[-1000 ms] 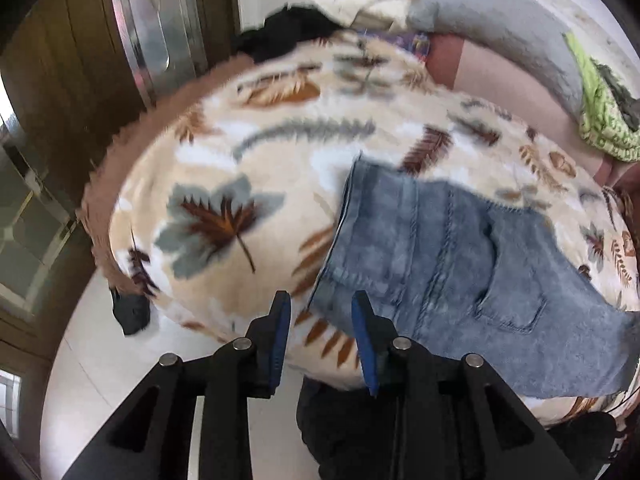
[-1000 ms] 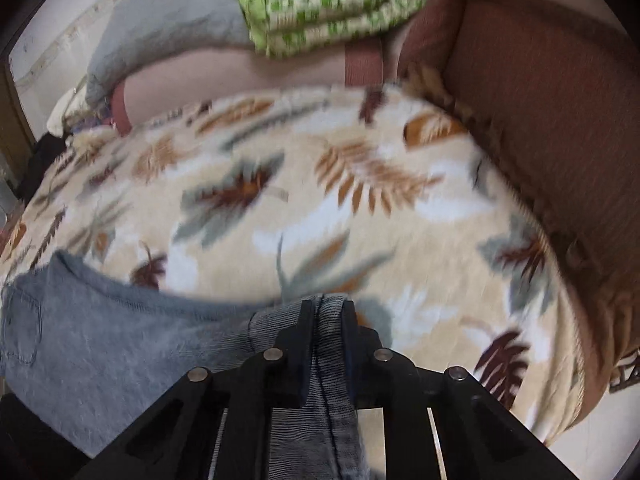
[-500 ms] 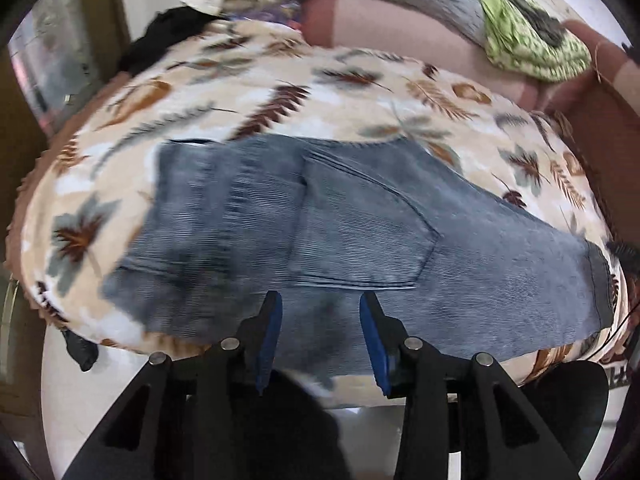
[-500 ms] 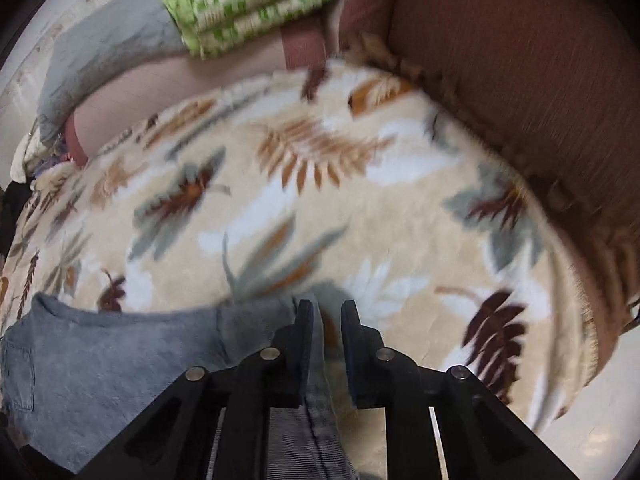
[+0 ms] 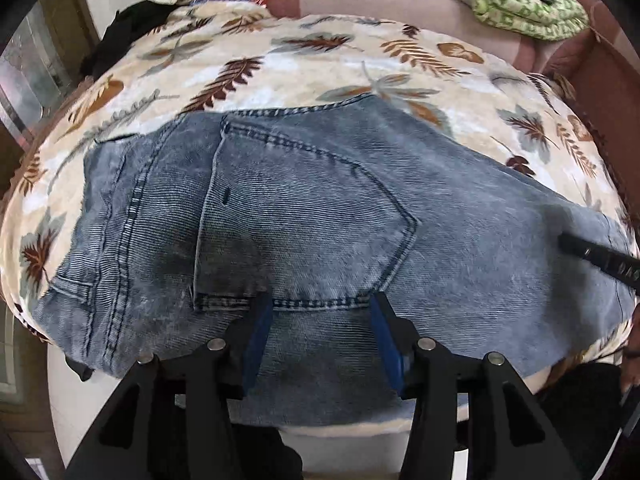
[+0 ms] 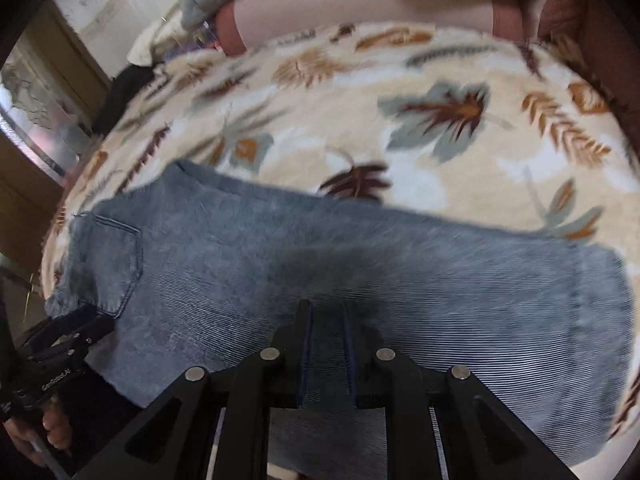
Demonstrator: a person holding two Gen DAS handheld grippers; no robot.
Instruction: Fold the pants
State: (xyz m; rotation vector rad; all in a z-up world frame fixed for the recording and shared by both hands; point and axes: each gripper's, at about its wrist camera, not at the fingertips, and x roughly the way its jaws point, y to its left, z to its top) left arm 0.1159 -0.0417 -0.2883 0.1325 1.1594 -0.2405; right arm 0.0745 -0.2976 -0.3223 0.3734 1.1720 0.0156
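Left wrist view: your left gripper (image 5: 318, 320) hangs over the jeans (image 5: 320, 208), jaws opening, nothing pinched between the blue pads (image 5: 256, 336). The jeans lie flat on the leaf-print blanket (image 5: 280, 60), back pocket (image 5: 304, 216) up.

Right wrist view: your right gripper (image 6: 326, 344) is nearly pressed together, denim showing in the narrow gap; can't tell if it's pinched. Jeans (image 6: 360, 264) span the blanket (image 6: 400, 100).

Cream plush blanket with brown and grey leaf print (image 5: 320, 64) covered the seat. Brown upholstered armrest (image 6: 612, 32) stood at the right; wooden door with patterned glass (image 5: 36, 76) at the left. Pale floor (image 5: 100, 400) below.
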